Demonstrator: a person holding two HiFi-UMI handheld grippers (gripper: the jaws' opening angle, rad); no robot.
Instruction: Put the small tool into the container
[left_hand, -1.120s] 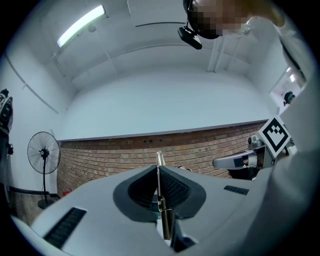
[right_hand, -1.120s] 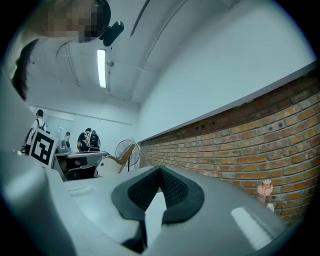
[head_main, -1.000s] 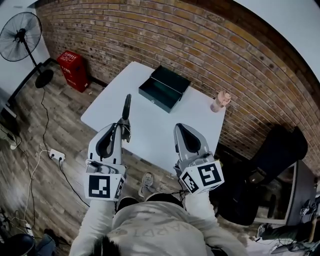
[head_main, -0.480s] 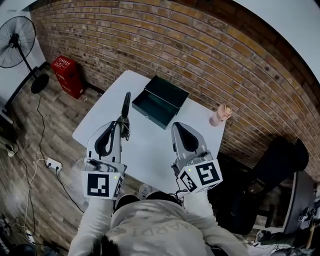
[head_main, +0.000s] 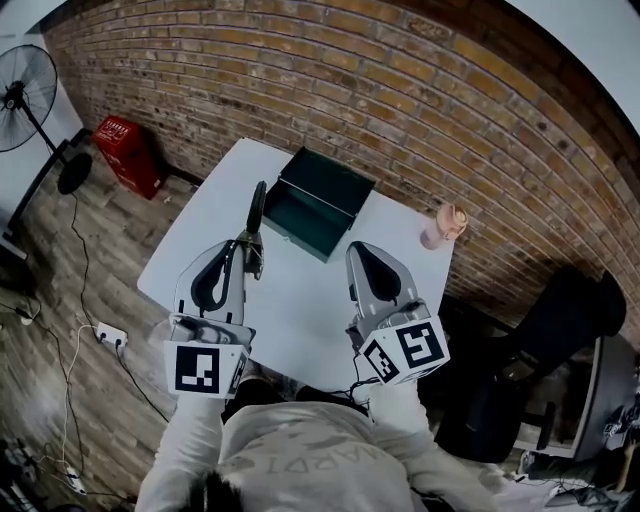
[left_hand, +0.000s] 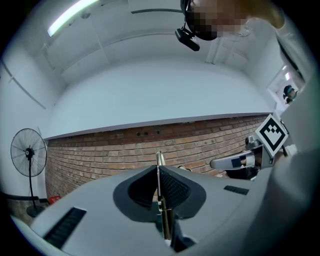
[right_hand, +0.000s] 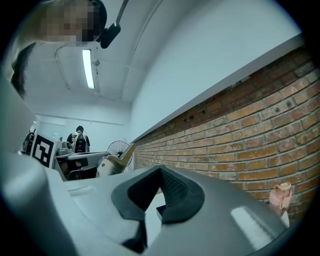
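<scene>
Container (head_main: 318, 205) lies open on white table (head_main: 310, 290), contents unclear.

Grey grippers (head_main: 246, 252) (head_main: 362, 252) — checkered marker cubes (head_main: 205, 368) — pale sleeves (head_main: 188, 445).

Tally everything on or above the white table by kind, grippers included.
Hand-held gripper: 2, the left hand-held gripper and the right hand-held gripper
Small tool, clamped in the left one: 1
Open dark green box: 1
Pink bottle: 1
Total: 5
</scene>
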